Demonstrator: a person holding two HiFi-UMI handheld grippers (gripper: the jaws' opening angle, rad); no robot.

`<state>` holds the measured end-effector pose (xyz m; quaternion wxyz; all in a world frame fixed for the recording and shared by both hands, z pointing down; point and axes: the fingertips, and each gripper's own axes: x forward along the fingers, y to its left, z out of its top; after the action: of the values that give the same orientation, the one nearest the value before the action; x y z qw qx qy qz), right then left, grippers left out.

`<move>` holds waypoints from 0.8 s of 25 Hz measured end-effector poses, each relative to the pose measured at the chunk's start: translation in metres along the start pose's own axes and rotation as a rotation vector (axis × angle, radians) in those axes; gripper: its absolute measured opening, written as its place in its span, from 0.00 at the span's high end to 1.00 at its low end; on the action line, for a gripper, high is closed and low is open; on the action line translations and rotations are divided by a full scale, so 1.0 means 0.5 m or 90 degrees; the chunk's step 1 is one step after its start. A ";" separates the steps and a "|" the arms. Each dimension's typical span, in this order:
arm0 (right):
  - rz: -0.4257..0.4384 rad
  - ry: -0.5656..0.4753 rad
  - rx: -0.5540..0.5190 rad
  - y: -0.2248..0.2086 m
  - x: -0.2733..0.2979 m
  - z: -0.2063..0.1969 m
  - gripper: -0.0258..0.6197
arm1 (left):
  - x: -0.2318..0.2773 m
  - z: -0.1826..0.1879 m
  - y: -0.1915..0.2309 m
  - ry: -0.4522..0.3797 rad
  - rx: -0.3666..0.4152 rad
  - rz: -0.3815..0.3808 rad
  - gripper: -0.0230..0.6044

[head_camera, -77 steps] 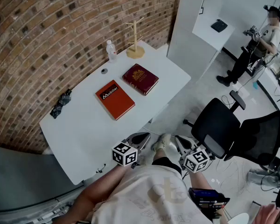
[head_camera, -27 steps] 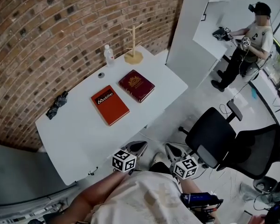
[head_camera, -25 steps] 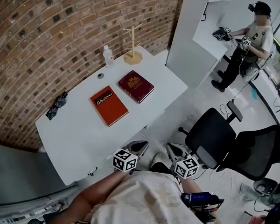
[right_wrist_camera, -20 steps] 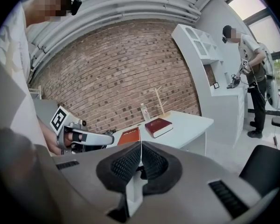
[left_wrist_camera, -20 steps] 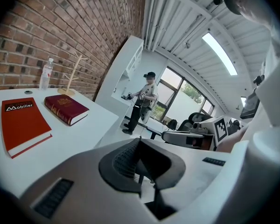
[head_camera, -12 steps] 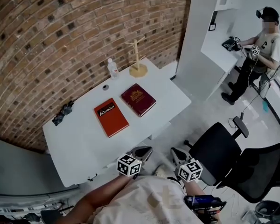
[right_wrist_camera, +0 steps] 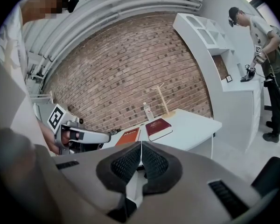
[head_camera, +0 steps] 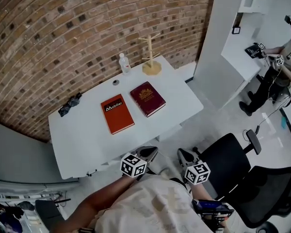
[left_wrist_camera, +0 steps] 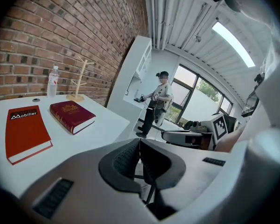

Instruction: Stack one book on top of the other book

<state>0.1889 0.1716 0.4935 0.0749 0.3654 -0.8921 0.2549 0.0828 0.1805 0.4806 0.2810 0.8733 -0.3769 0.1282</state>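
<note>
Rough red-brown brick wall [head_camera: 63, 33], mortar lines plain, runs behind the work area. Against it stands a rectangular table [head_camera: 82, 144] with a smooth, matte white top. A black office chair [head_camera: 228, 154] with a padded seat stands on the pale floor to the right of the table.

Left gripper [head_camera: 149, 153]: grey moulded body with a marker cube, held off the near edge of the table. Its ribbed black pads are pressed together with nothing between them. Right gripper [head_camera: 183, 155]: same build, held beside the left one over the floor. Its pads likewise meet and hold nothing. Both are well apart from the books.

Orange-red book [head_camera: 117, 114]: thin, flat, smooth cover facing up, white lettering on a dark band. It lies near the middle of the table. Maroon book [head_camera: 147, 98]: thicker hardback, gilt emblem on the cover, pale page edges. It lies flat just to the right of the orange-red one, with a strip of bare table between them. Neither rests on the other.

Wooden stand [head_camera: 151, 64]: round base, upright post with pegs, at the far corner. Clear plastic bottle [head_camera: 123, 62]: upright, beside the stand. Dark crumpled item [head_camera: 70, 105]: at the left edge; material cannot be told
</note>
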 end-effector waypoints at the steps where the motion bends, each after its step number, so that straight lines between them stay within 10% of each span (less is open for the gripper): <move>1: 0.004 0.001 0.002 -0.003 0.003 0.000 0.93 | 0.000 0.000 0.004 0.001 -0.002 0.006 0.93; 20: 0.004 0.042 0.003 -0.090 0.134 0.057 0.93 | 0.117 0.102 0.120 -0.006 0.007 -0.010 0.93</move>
<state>0.1734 0.0887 0.5083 0.1026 0.3540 -0.8899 0.2688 0.0795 0.0828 0.4881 0.2754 0.8783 -0.3706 0.1242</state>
